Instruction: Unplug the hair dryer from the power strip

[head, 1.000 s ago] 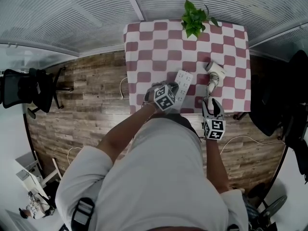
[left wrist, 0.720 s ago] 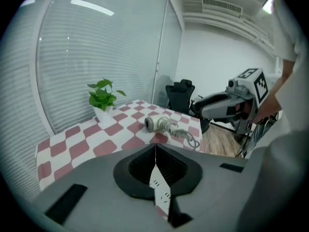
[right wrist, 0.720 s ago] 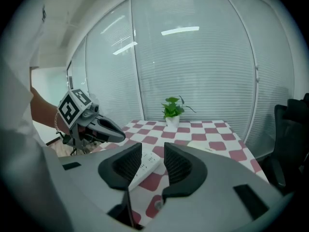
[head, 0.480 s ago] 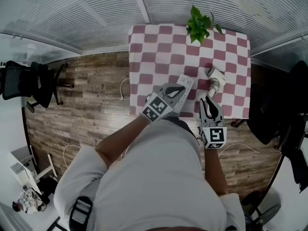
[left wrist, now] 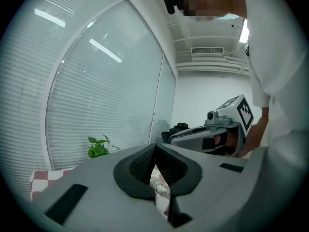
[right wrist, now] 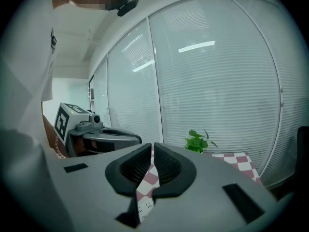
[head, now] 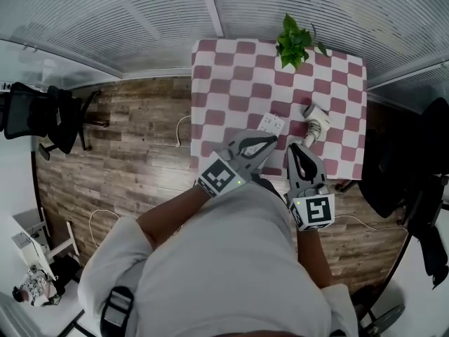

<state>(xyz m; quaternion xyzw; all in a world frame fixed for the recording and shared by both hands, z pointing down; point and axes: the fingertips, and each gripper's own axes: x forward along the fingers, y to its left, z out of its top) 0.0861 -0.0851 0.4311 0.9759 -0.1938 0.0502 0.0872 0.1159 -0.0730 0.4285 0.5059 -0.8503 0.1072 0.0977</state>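
Blinds (head: 105,20) closed off the windows behind a red-and-white checked worktop (head: 210,83), which stood on a wooden floor (head: 126,139) with a plant (head: 295,41) at its far edge. On the cloth lay the white power strip (head: 271,123), and just to its right the white hair dryer (head: 316,114), apart from both tools. The left claw (left wrist: 155,149) was clenched on nothing, held level above the near end of the strip. Beside it, the right claw (right wrist: 152,146) was closing, its jaws all but together with nothing between them, raised over the worktop's near edge. The strip's near end was covered by the left tool, so whether the dryer's plug sat in it could not be made out.
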